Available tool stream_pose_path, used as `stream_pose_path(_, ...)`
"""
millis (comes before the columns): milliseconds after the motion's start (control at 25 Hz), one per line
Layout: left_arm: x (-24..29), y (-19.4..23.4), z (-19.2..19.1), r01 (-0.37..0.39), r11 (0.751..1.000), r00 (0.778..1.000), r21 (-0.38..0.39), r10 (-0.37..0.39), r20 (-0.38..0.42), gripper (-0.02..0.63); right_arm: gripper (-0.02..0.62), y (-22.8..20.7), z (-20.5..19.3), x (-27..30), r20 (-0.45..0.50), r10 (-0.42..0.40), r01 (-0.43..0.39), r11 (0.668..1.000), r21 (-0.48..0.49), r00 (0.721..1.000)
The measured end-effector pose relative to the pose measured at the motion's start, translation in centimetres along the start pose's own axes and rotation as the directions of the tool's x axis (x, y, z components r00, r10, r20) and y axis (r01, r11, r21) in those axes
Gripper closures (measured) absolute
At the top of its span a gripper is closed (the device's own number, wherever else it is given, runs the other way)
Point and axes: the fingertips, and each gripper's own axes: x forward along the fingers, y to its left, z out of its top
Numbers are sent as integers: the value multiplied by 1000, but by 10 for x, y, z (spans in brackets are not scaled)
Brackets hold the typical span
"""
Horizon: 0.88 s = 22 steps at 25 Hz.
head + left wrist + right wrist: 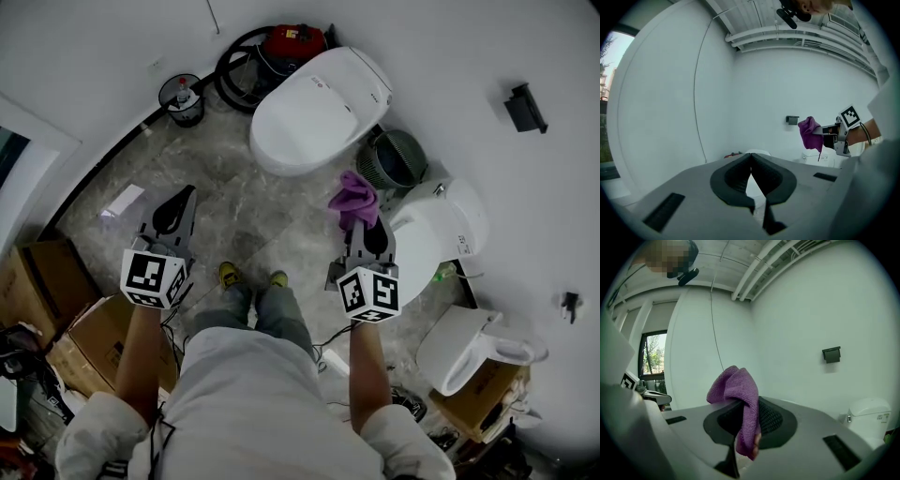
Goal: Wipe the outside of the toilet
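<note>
My right gripper [367,232] is clamped shut on a crumpled purple microfibre cloth [354,197]. The cloth is pinched only through its middle. One lobe bunches above the jaws and a tail hangs below them. My left gripper [751,157] has its jaws closed tip to tip with nothing between them, held out over the grey marbled floor [234,206] and well apart from everything.

The large white toilet with its lid down [314,111] stands ahead of me, not yet touched by the cloth. A second white toilet [439,234] sits just beside my right gripper, and I could easily start on the wrong one.

My main worry is the grip. With so little cloth caught in the jaws, I judge that dragging it across glazed ceramic could tug it free and drop it on the floor. If the loose lobe folds back as I press, the hard gripper tips may meet the shell instead of the cloth, leaving scuffs and no cleaning.

The space around the toilet is tight. A dark green wire basket [394,159] stands close on one side, and a coiled black hose [230,75] with a red machine [292,42] lies on the other. A wide sweep round the bowl's flanks could knock the basket over or snag the hose.
</note>
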Motion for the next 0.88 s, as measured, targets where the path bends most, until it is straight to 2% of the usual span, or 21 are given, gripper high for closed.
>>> stream_pose_path(160,26,-12,-9,41,999,998,5,-40,-40,589,528,-19,1,17,2,-13,13,999,29,1000)
stream_pose_path(360,63,-37,-15,91,996,993,26,-88,-78,589,528,-33,-15,44,-27,33,-31,996,84,999)
stream_pose_path(680,129,-47,-28,44,999,990,25,-40,-134,589,528,-81,-38,100,-76,93,-82,987,136,993)
stream_pose_path(880,172,-54,-46,22,999,990,-34,-26,-139,589,528,-115,-52,129,-70,107,-94,981,169,992)
